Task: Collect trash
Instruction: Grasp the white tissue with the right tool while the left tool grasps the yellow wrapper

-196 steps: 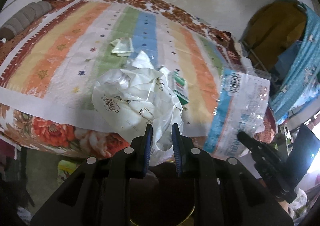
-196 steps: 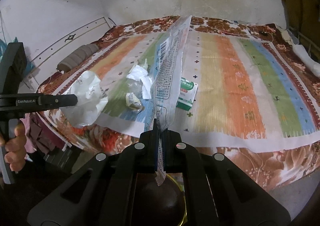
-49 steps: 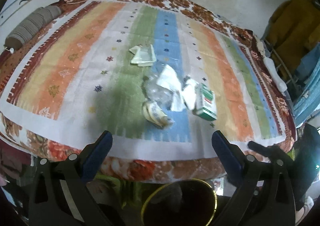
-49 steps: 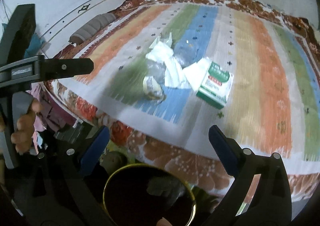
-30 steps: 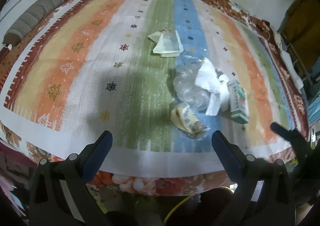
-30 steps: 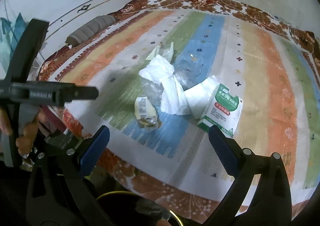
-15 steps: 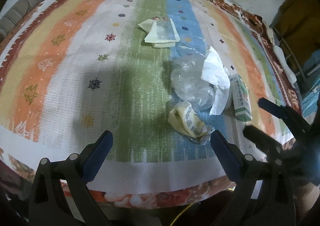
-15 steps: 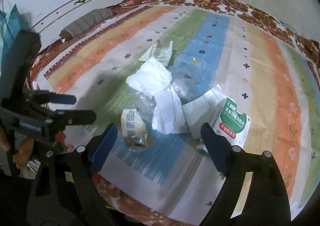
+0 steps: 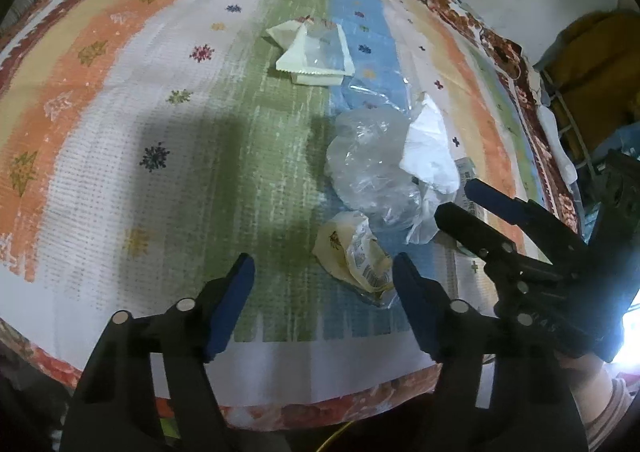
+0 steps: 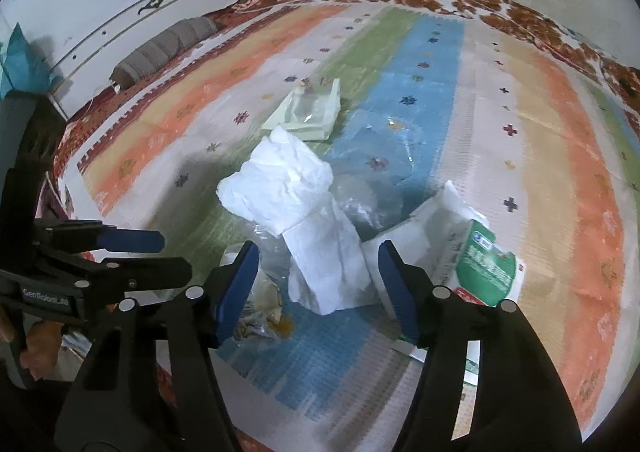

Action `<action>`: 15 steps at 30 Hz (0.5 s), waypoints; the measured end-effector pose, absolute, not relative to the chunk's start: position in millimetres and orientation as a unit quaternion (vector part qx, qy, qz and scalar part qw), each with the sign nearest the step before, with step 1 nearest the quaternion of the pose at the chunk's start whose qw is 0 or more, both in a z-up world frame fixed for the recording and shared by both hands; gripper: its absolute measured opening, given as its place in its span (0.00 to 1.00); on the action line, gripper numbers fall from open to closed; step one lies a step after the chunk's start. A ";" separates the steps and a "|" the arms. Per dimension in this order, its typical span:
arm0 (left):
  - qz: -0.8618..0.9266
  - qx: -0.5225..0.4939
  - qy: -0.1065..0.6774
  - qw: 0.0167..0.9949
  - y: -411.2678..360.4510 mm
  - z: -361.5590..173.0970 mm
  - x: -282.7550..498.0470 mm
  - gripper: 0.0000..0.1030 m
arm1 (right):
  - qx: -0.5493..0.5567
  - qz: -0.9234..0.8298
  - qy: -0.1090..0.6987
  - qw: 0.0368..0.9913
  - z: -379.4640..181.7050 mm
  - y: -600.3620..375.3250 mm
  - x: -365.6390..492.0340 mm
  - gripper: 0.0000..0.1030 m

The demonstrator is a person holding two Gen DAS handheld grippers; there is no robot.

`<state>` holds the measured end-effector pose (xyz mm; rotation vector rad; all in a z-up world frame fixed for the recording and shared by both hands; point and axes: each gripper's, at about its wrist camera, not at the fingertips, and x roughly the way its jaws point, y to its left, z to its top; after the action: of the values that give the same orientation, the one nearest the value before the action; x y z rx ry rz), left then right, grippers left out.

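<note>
Left wrist view: left gripper (image 9: 324, 272) at bottom centre, jaws closing w/ nothing pressed between them; yellow wrapper (image 9: 354, 254) lies just inside the right finger. Clear bag (image 9: 372, 164) sits centre-right on the striped cloth (image 9: 120, 140).

Right wrist view: right gripper (image 10: 318, 276) at bottom, jaws closing around white tissue (image 10: 304, 212), not yet pinching. Green carton (image 10: 486, 272) at right.
</note>
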<state>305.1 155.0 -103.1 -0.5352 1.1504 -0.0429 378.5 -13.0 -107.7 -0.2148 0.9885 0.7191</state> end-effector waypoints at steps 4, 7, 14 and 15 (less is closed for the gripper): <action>-0.020 -0.246 0.547 0.800 152.3 -111.3 309.3 0.60 | -0.097 0.335 0.464 0.815 -108.6 -11.7 383.2 0.43; -0.024 -0.243 0.548 0.800 150.1 -112.9 310.4 0.59 | -0.092 0.336 0.468 0.812 -109.3 -11.9 387.0 0.35; -0.021 -0.250 0.546 0.799 148.1 -117.0 318.4 0.56 | -0.095 0.345 0.466 0.809 -109.4 -8.2 388.2 0.12; -0.021 -0.250 0.547 0.799 147.4 -117.9 319.8 0.56 | -0.093 0.345 0.466 0.810 -109.1 -8.9 388.6 0.09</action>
<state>319.8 147.4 -117.9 -0.5367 1.1728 -0.0452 388.6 -8.9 -109.1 -0.1998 0.9950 0.7369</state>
